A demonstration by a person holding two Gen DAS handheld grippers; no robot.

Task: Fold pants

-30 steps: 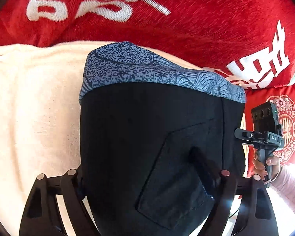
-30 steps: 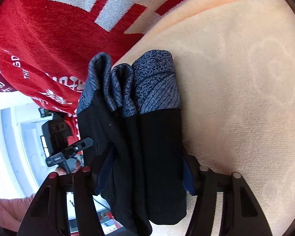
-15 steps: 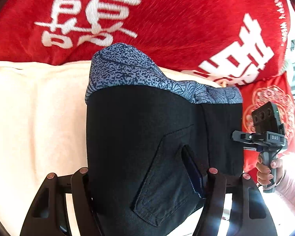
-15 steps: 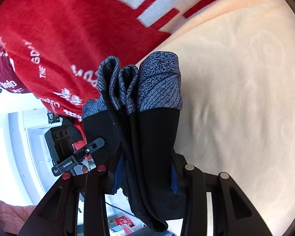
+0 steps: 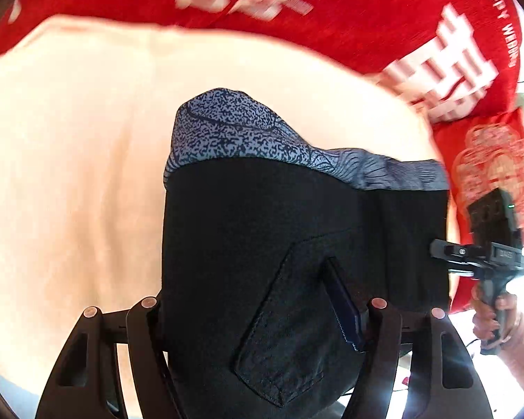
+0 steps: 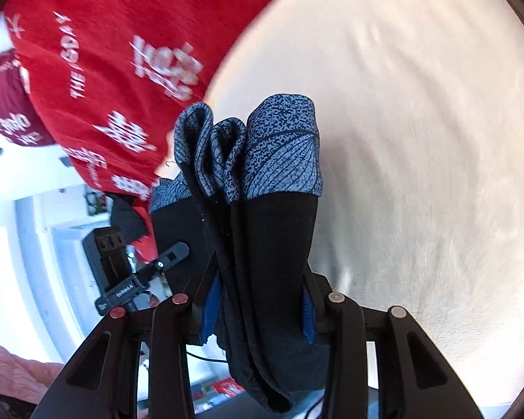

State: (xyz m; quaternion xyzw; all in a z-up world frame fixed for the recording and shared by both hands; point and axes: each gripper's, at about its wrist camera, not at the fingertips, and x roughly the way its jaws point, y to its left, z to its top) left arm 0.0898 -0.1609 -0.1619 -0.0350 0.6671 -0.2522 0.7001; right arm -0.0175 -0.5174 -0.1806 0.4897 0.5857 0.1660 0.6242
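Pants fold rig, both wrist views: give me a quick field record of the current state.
item: black pants with blue patterned waistband, folded into several layers
surface: cream blanket
backdrop: red cushion with white characters
left claw: pants between its fingers, jaws opening
right claw: shut on the bunched layers of the pants
pocket: back pocket faces the left wrist camera
other: a hand holds the right claw's handle at the frame's right edge

The black pants [image 5: 262, 244] with a blue-grey patterned band were folded in several layers, hanging upright above the cream blanket [image 5: 70, 174], back pocket visible.
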